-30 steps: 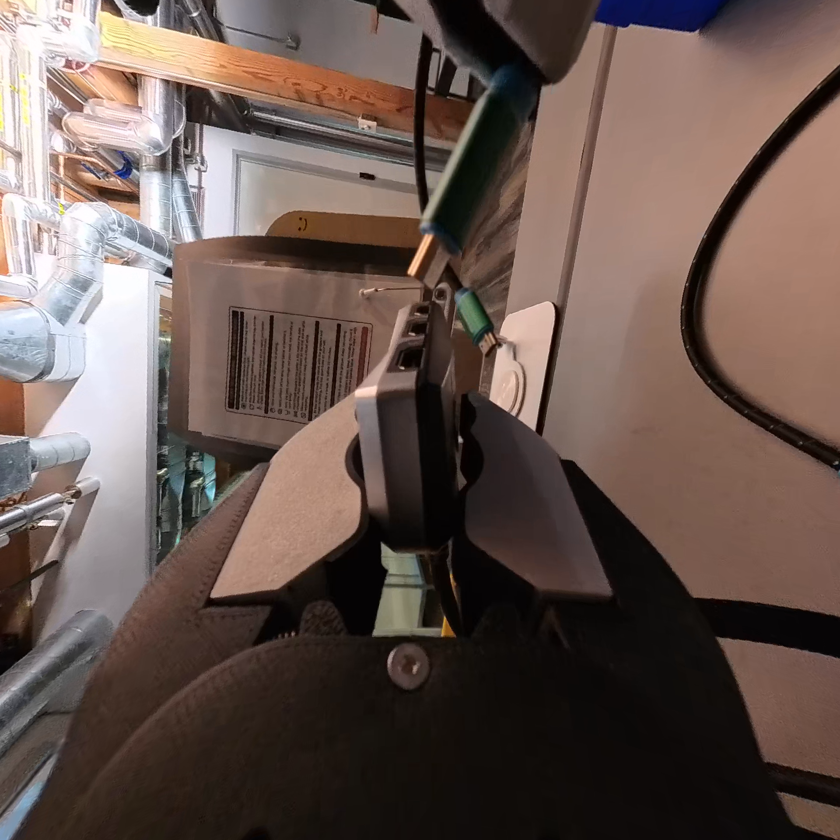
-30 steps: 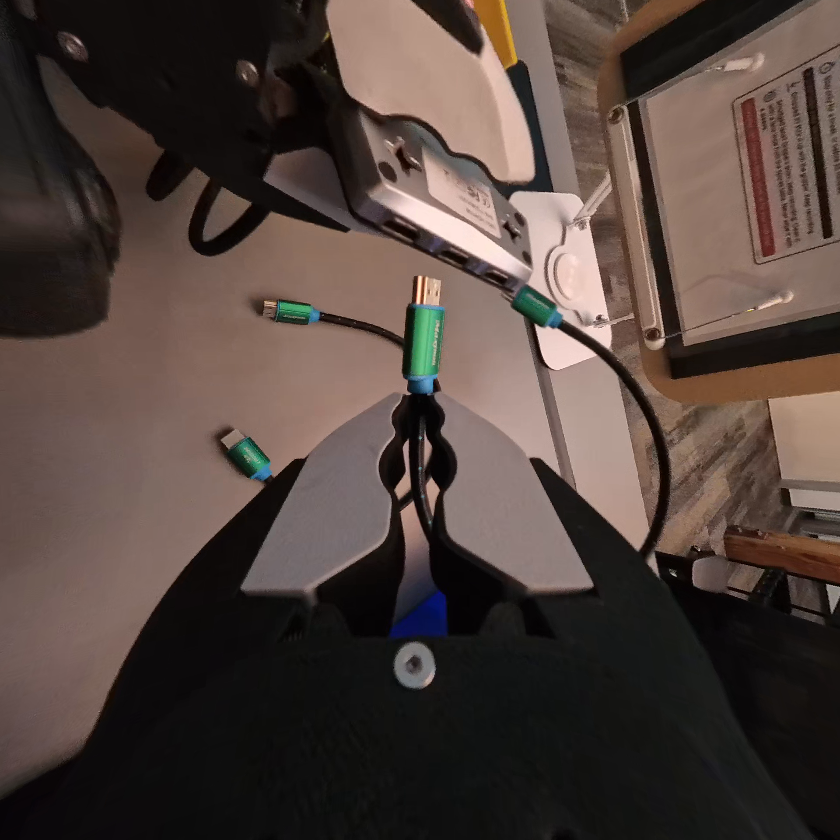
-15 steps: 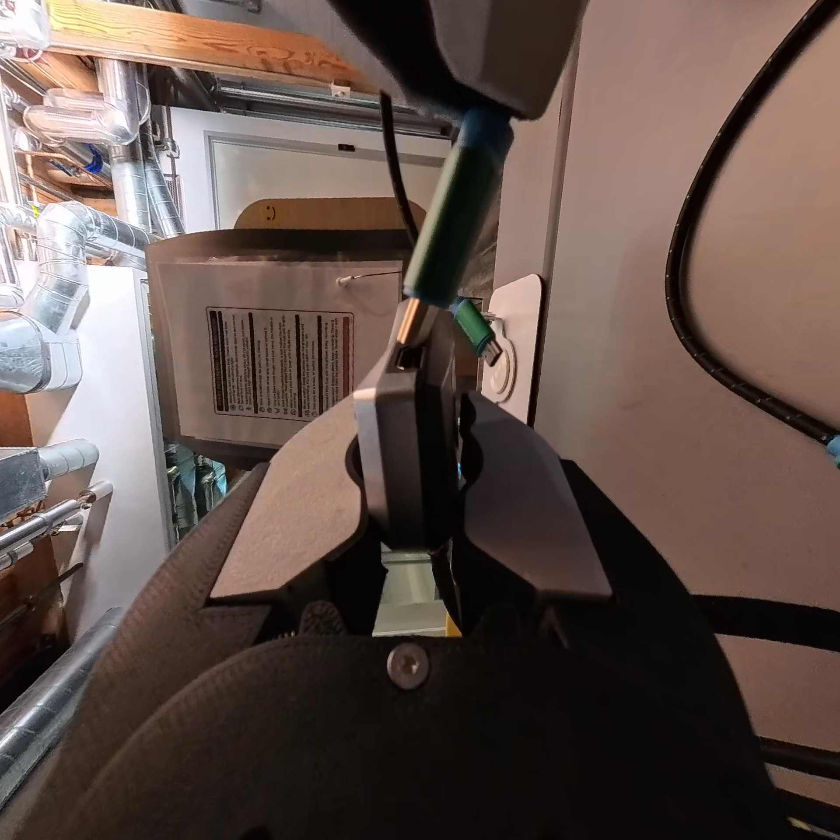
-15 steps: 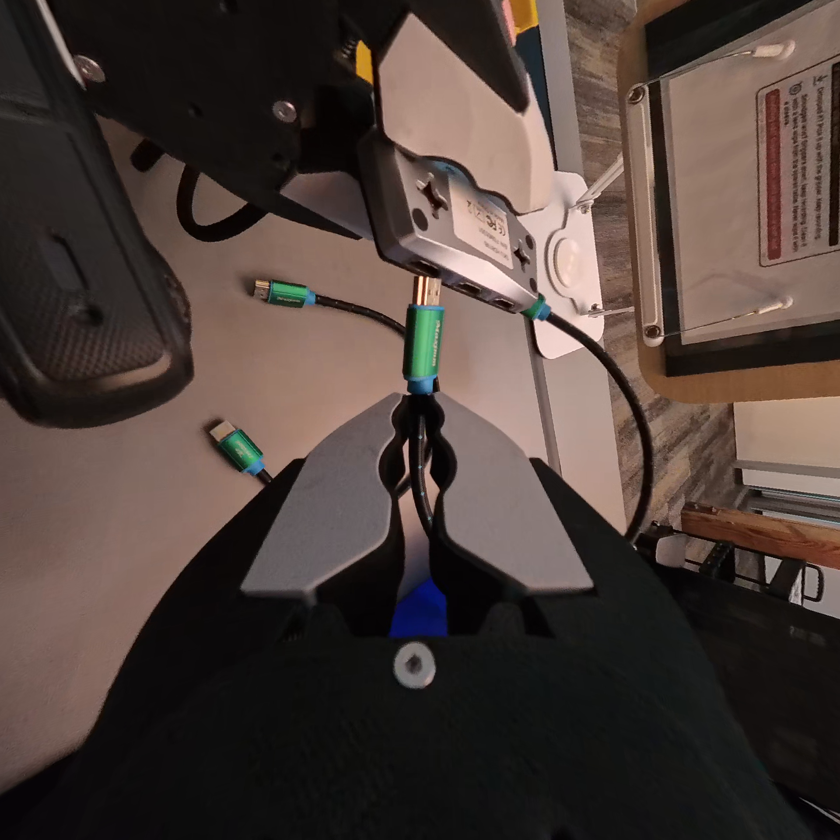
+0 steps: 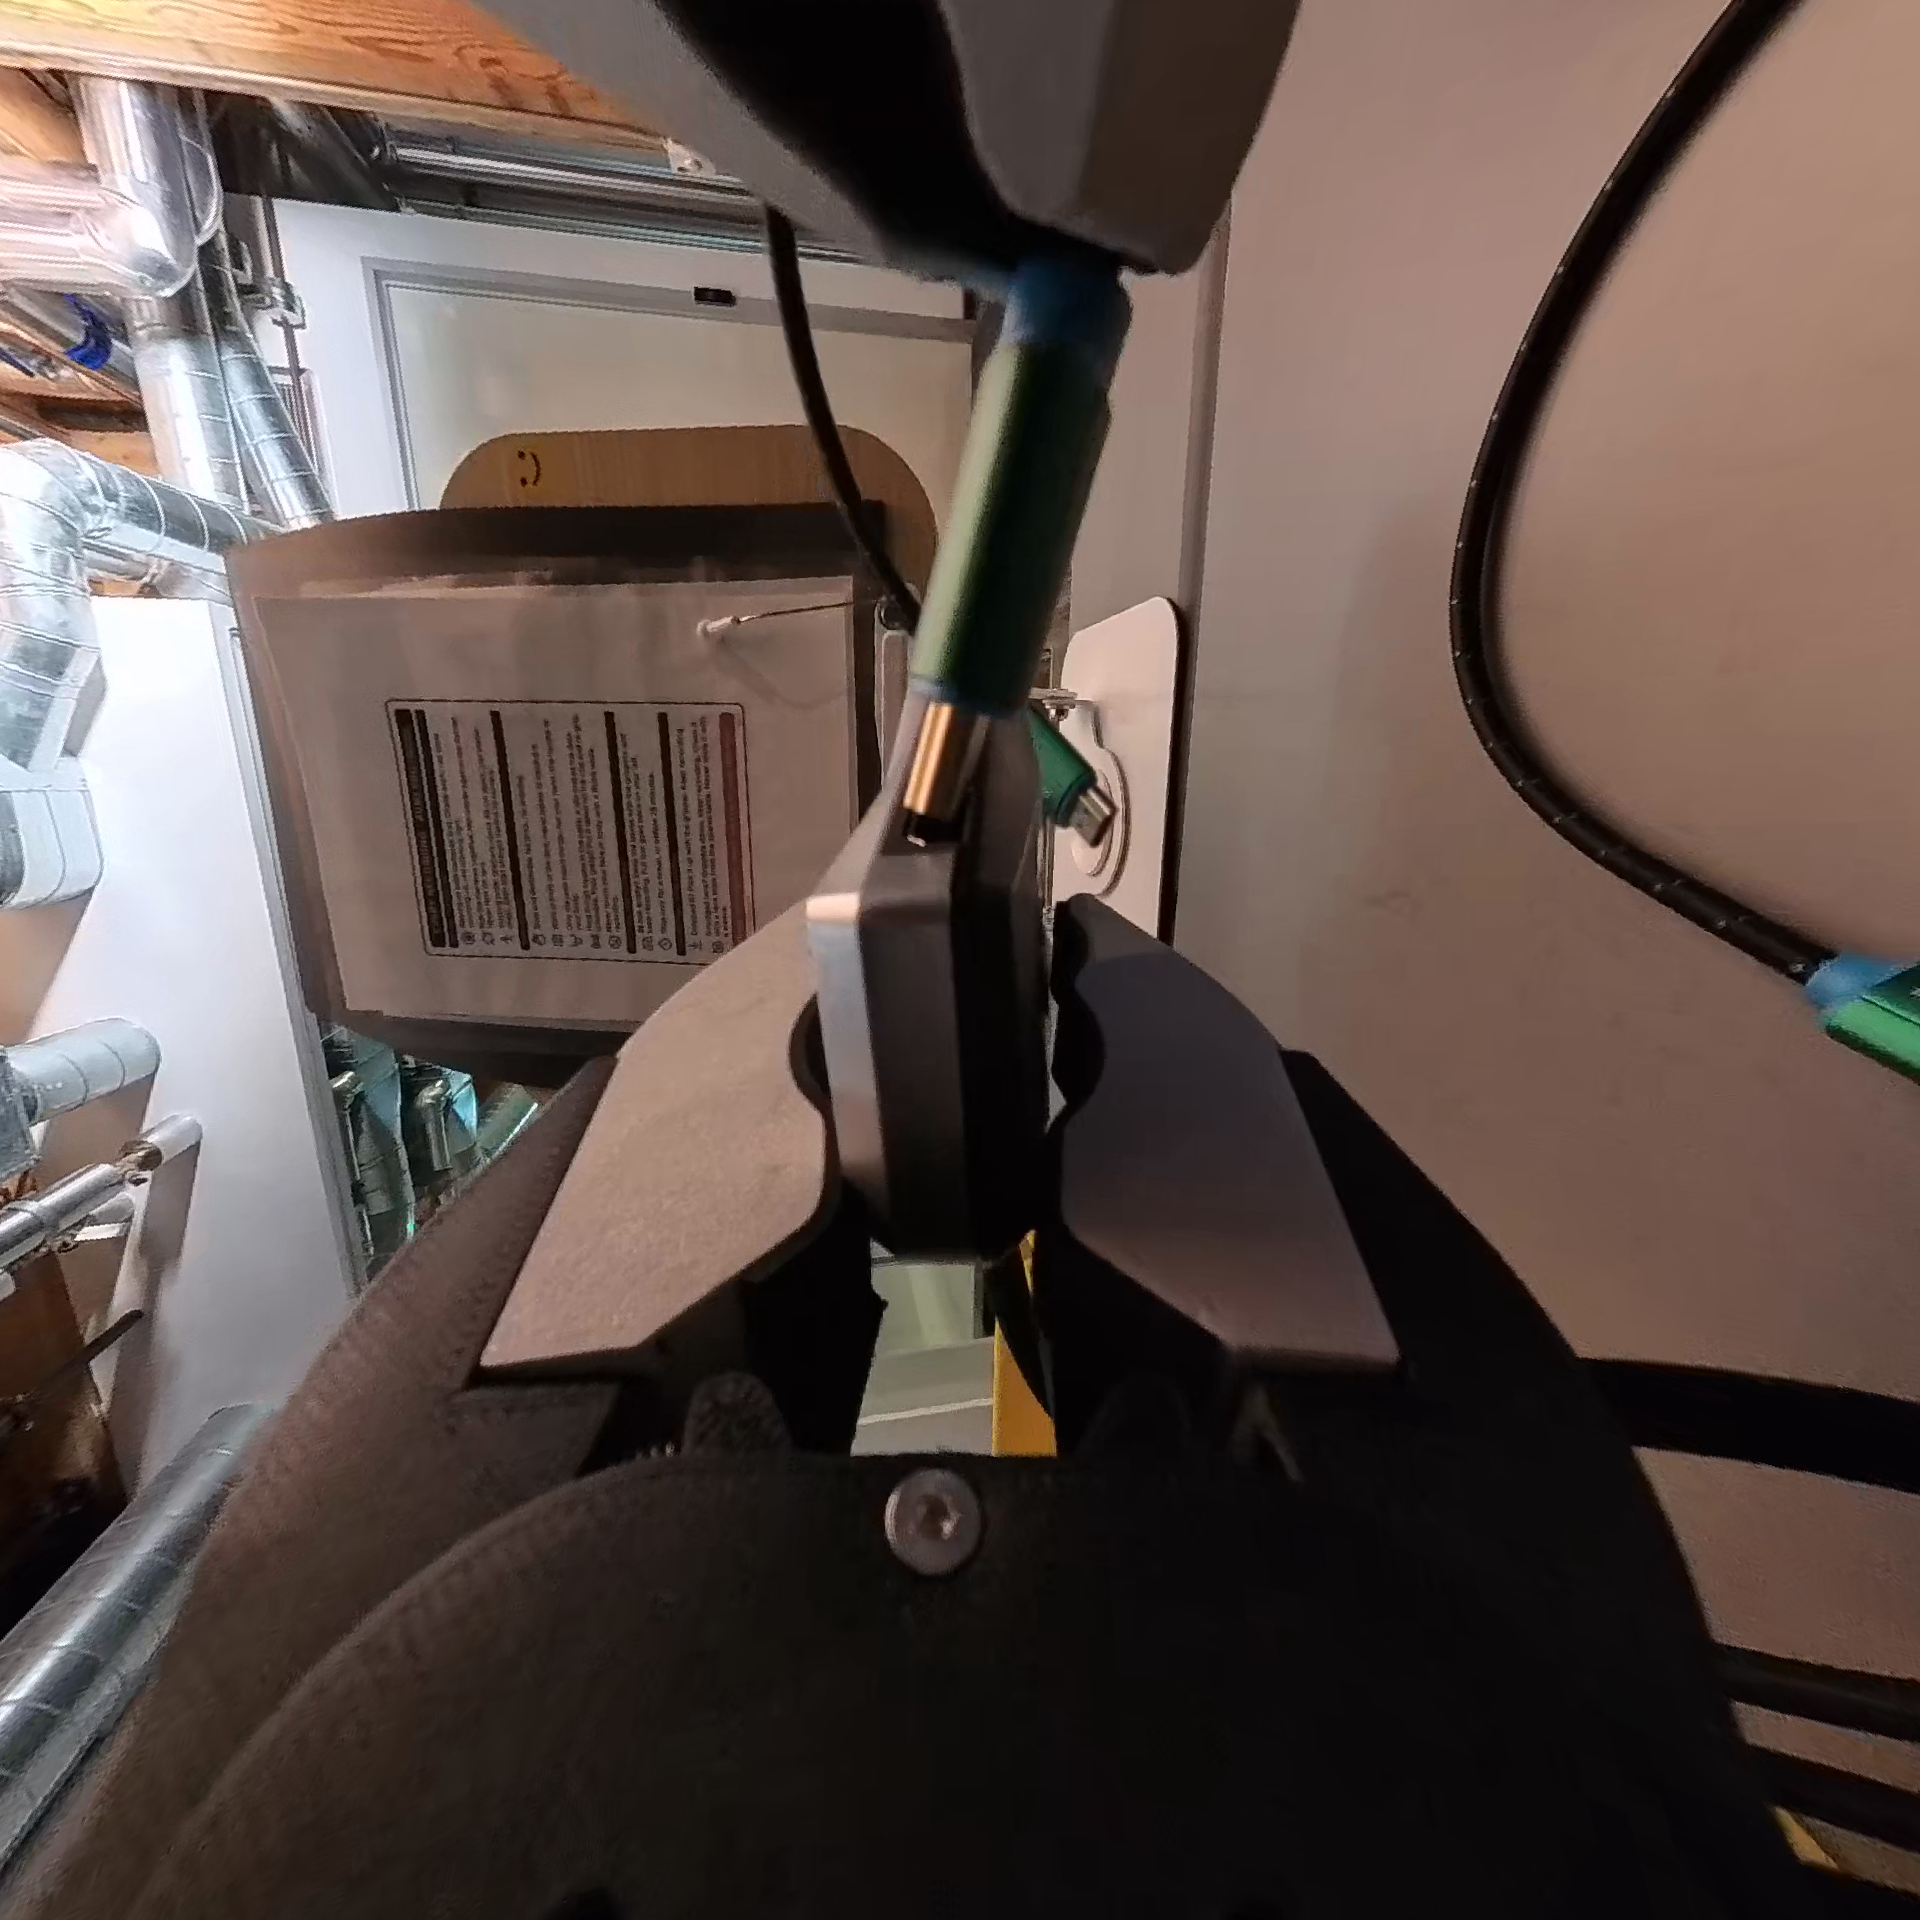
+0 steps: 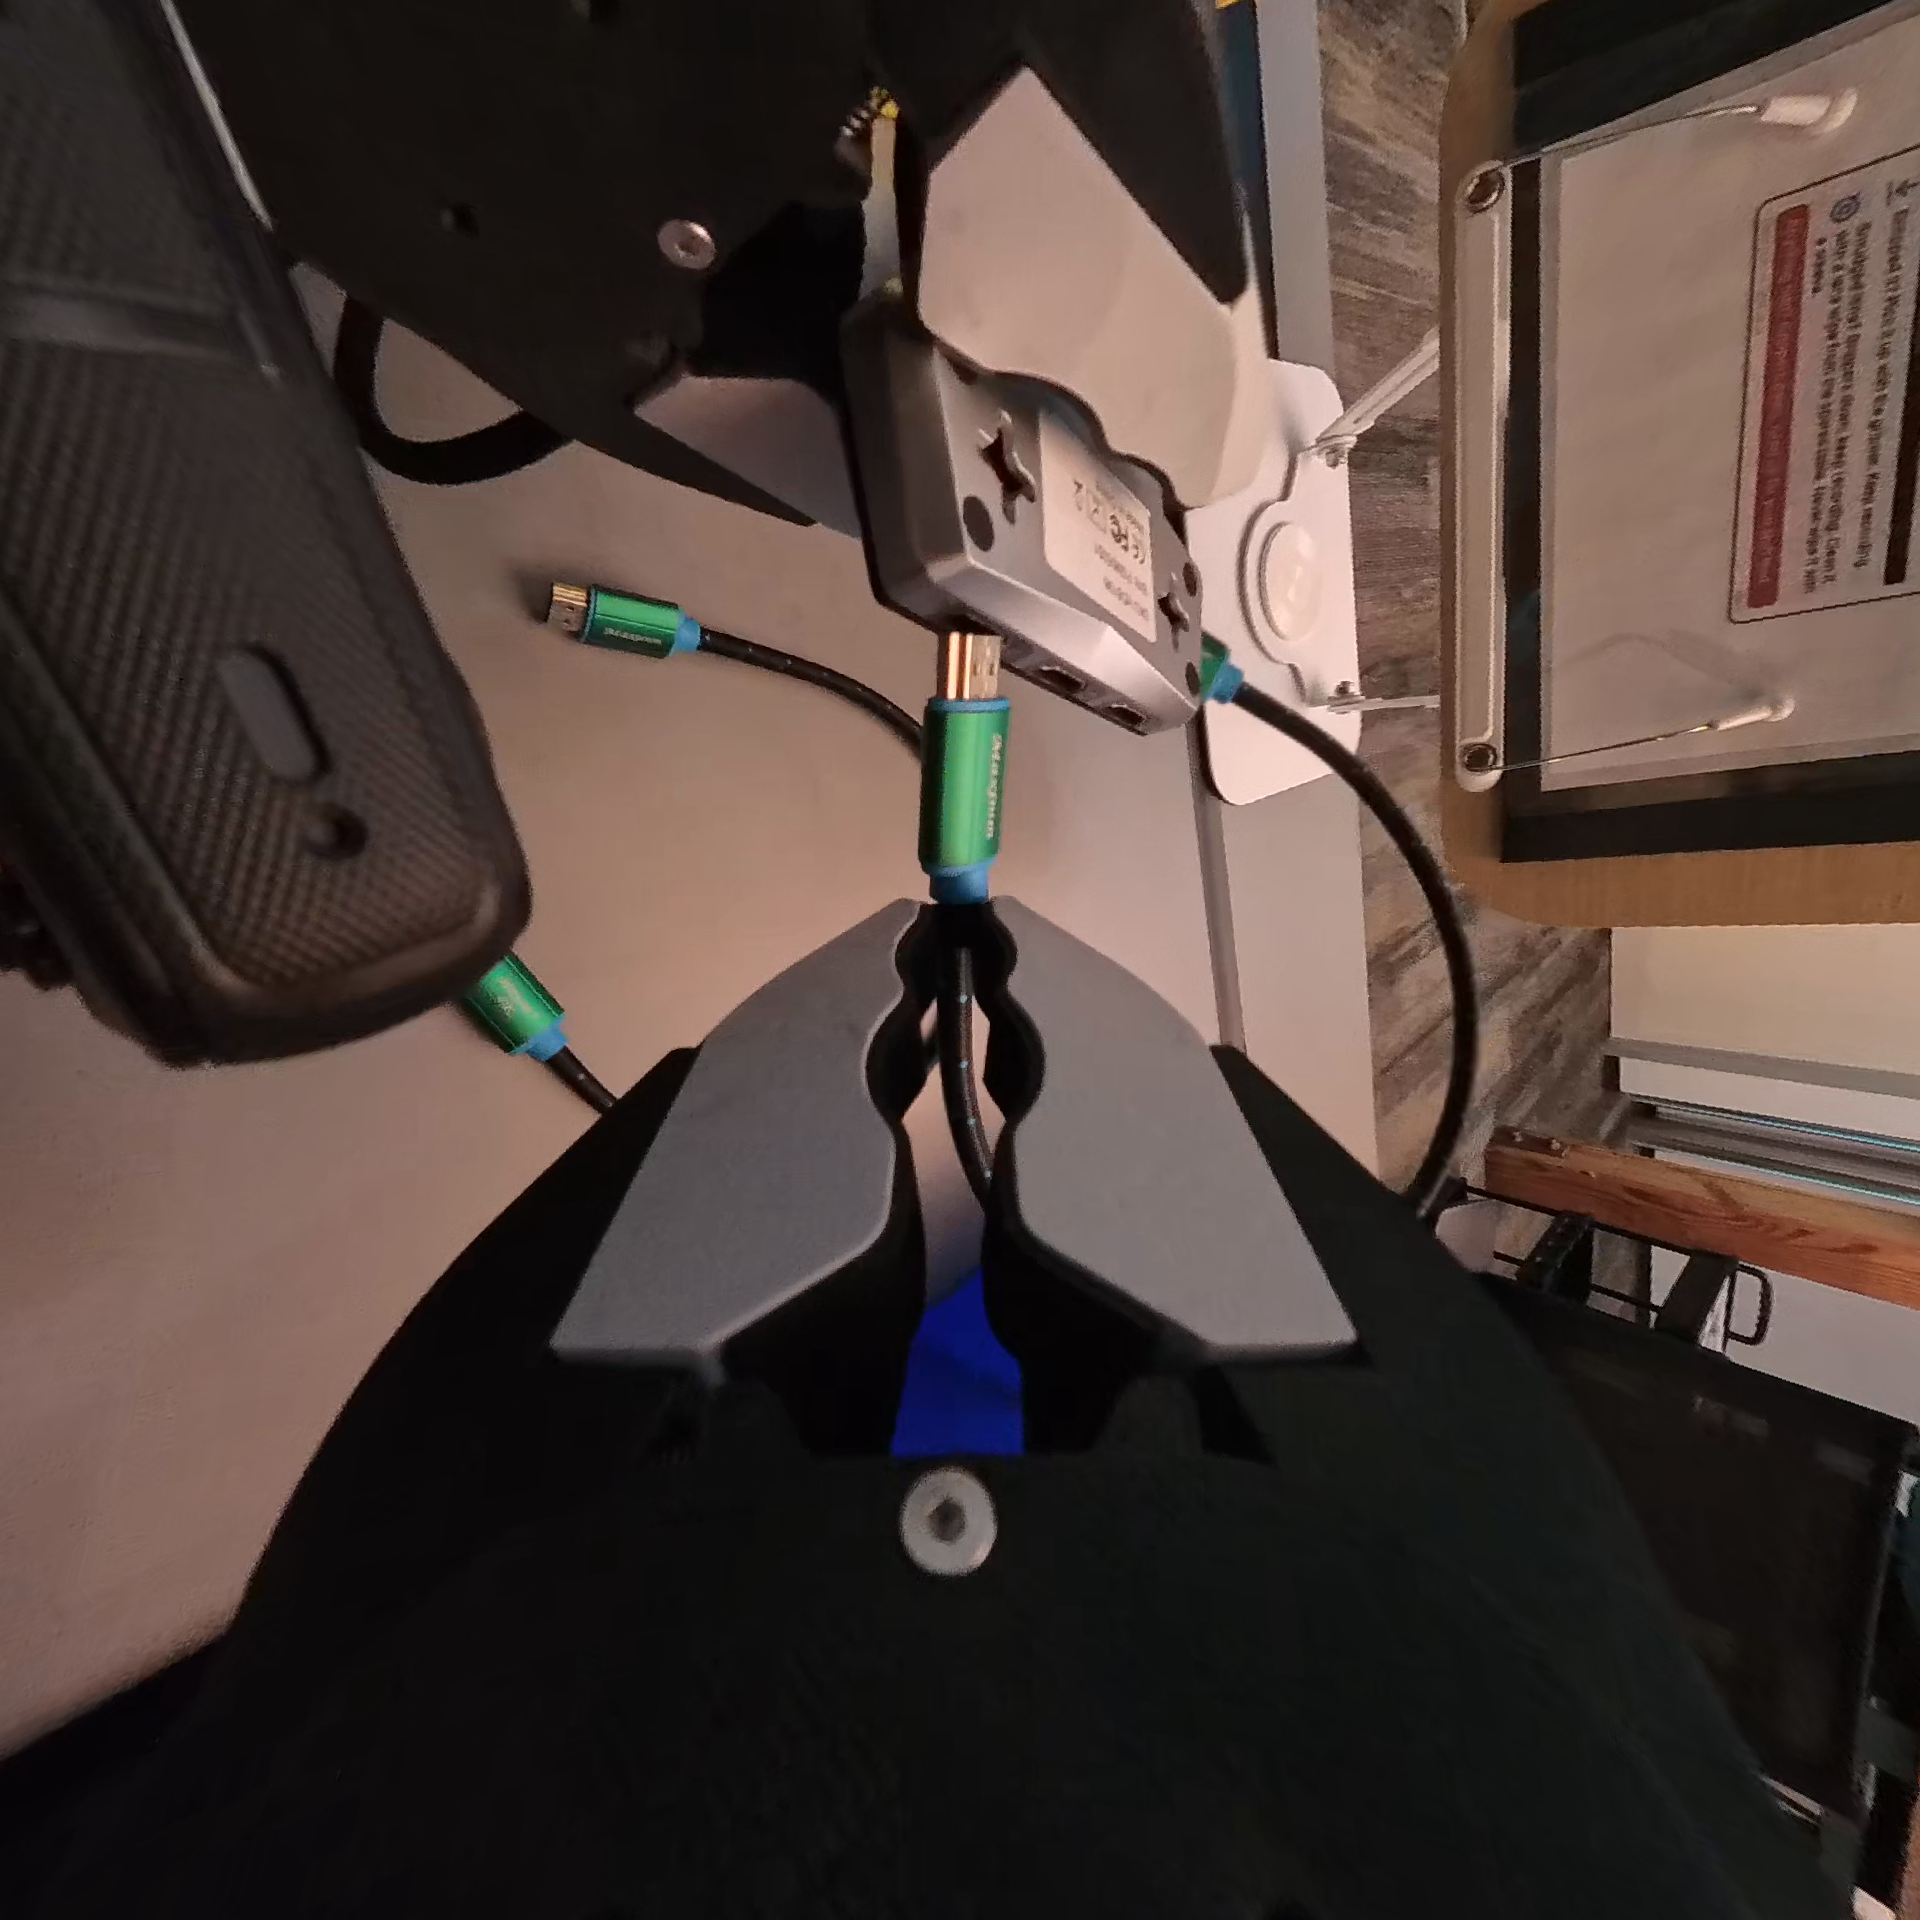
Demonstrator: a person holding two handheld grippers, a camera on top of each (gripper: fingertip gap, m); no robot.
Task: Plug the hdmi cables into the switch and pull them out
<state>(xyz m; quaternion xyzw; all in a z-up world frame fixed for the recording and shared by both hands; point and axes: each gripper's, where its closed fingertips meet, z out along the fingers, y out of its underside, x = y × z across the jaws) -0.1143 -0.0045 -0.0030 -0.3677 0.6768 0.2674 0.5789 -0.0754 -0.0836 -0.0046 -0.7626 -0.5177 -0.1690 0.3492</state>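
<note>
My left gripper [image 5: 940,987] is shut on the grey HDMI switch [image 5: 914,1039] and holds it above the table; the switch also shows in the right wrist view [image 6: 1039,540]. My right gripper [image 6: 961,914] is shut on the black cable just behind a green HDMI plug [image 6: 961,790]. The plug's gold tip [image 6: 966,665] sits at the mouth of the switch's end port, most of it still outside. In the left wrist view the plug [image 5: 997,540] comes down at a slant onto the port. Two loose green plugs [image 6: 623,629] [image 6: 514,1003] lie on the table.
A third green plug [image 5: 1060,779] lies behind the switch's far end, its tip bare. A white pad [image 6: 1288,582] sits at the table's edge [image 6: 1216,883]. A framed sign board [image 6: 1714,416] stands beyond. A black textured casing [image 6: 208,623] hangs at the left.
My right gripper has carried the green plug up to the switch; its gold tip went from a gap away to the port's mouth. The left gripper still holds the switch.
</note>
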